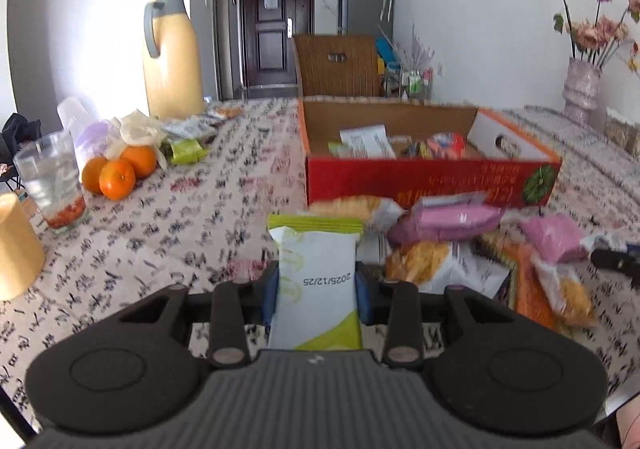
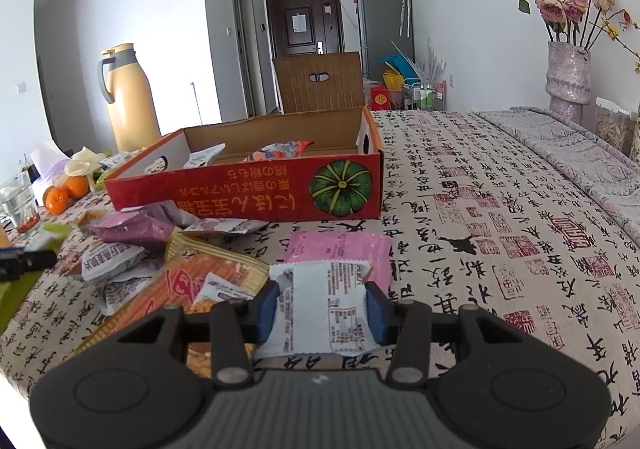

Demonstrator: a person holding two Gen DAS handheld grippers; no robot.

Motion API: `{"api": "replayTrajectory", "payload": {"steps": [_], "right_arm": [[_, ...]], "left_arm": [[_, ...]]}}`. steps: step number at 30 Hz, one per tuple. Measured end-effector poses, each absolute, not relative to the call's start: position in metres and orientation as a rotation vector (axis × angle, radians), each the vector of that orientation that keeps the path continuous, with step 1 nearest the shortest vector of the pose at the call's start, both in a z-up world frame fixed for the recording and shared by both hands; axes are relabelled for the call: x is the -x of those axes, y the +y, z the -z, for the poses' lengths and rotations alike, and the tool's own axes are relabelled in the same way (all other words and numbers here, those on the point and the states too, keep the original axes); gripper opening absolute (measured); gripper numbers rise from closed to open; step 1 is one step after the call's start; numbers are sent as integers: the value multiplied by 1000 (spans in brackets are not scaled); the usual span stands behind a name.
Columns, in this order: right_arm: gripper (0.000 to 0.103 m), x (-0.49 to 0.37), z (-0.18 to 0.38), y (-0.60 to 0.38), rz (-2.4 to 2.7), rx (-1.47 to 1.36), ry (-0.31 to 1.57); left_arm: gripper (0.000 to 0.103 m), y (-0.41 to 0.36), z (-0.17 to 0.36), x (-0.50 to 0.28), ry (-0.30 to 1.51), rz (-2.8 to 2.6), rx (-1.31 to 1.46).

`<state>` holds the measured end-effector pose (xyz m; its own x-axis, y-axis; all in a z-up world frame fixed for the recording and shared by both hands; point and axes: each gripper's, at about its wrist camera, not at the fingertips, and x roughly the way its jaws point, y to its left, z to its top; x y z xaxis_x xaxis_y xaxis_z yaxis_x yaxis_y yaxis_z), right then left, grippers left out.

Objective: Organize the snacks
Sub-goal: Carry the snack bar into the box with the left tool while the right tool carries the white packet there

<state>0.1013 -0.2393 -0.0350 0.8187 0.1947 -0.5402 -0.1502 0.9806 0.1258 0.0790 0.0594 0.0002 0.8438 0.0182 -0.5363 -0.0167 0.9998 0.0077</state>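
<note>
The left tongs [image 1: 317, 291] are closed on a white-and-green packet [image 1: 316, 277], its blue pads pressed against both sides; the date 2025/12/25 is read upside down on the wrapper, while the packet's lower end is cut off behind the tool body. The packet is held above the surface [image 1: 180, 241], with the red box [image 1: 424, 179] at one o'clock beyond it.

The right tongs [image 2: 322, 307] are closed on a white printed packet [image 2: 324, 309]; a table and small type are seen on it, but the print is too fine to be read. Its far edge is laid over a pink packet [image 2: 344, 249] at twelve o'clock. At ten o'clock a loose pile of snacks [image 2: 168, 261] is heaped, the lower wrappers largely buried under the upper ones.

On the red box front, yellow characters are printed upside down beside a green pumpkin picture [image 2: 340, 187]; the box contents are mostly hidden by its near wall. The cloth on the surface is covered in black calligraphy and red seal marks. In the left wrist view, blur is spread over the pile and the box lettering. The oranges [image 1: 120, 171] and the glass [image 1: 54, 181] are found at ten o'clock.
</note>
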Motion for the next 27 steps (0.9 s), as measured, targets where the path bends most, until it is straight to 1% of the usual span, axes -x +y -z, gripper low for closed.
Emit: {"api": "replayTrajectory", "payload": {"steps": [12, 20, 27], "right_arm": [[45, -114, 12, -235, -209, -81, 514], [45, -137, -15, -233, -225, -91, 430], [45, -171, -31, -229, -241, -104, 389]], "left_arm": [[38, 50, -45, -93, 449, -18, 28], [38, 33, -74, -124, 391, 13, 34], [38, 17, -84, -160, 386, 28, 45]]}}
